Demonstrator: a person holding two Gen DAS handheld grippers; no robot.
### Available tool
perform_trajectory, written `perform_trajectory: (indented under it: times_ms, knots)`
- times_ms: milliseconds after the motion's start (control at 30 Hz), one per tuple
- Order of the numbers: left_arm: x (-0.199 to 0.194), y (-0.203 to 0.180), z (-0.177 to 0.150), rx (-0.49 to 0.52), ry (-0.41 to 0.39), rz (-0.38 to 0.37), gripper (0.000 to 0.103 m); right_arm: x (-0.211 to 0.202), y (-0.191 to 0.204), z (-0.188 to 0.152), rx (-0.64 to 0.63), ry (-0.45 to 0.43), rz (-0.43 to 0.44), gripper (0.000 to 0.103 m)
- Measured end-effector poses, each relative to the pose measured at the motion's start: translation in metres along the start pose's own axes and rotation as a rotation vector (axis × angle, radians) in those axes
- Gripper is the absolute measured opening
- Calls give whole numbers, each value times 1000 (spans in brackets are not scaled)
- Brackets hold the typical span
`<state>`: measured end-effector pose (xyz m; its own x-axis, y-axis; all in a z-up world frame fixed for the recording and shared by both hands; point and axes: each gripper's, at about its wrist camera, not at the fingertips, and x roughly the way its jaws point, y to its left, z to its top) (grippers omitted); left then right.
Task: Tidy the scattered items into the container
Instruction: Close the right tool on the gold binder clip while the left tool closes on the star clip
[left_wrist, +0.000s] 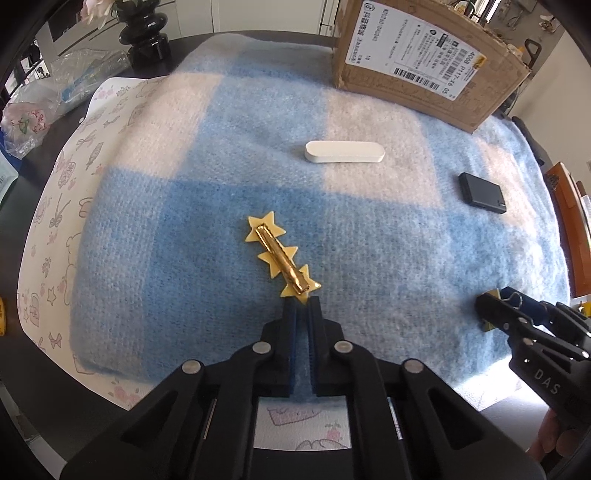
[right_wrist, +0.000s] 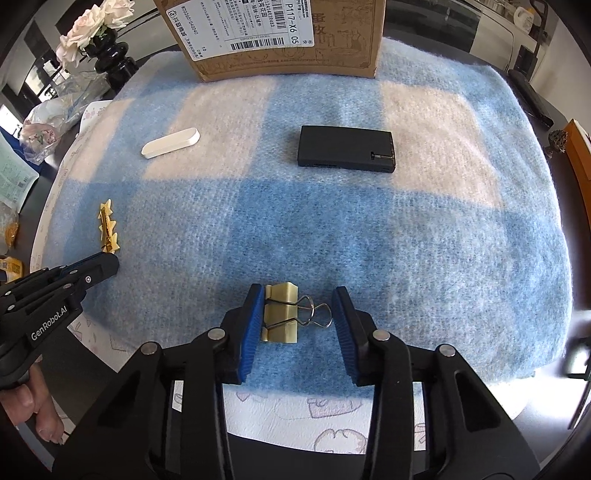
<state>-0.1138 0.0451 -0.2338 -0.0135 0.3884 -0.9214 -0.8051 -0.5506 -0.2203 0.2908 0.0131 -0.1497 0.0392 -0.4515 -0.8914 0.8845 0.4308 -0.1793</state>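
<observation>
A gold hair clip with three cream stars (left_wrist: 282, 254) lies on the blue-and-white blanket (left_wrist: 221, 177). My left gripper (left_wrist: 303, 302) is shut, its tips pinching the nearest star's point. A brass binder clip (right_wrist: 280, 314) sits between the pads of my right gripper (right_wrist: 297, 291). The left pad presses its body and the right pad meets its wire handles. Further back lie a white oblong piece (right_wrist: 170, 142) and a flat black box (right_wrist: 345, 149). The cardboard box (right_wrist: 288, 37) stands at the blanket's far edge.
A black vase with pale roses (right_wrist: 110, 55) and crinkled plastic bags (left_wrist: 55, 92) sit at the far left, off the blanket. Printed paper (left_wrist: 55, 206) lies under the blanket's left and near sides. A wooden item (right_wrist: 580, 155) borders the right edge.
</observation>
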Motion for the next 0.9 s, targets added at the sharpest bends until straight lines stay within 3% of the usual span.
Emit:
perform_trajectory:
  times_ms: [900]
  knots:
    - [-22,-5,6,-3,-37,-42,2,-17,-6,4,61,-30,-7,38]
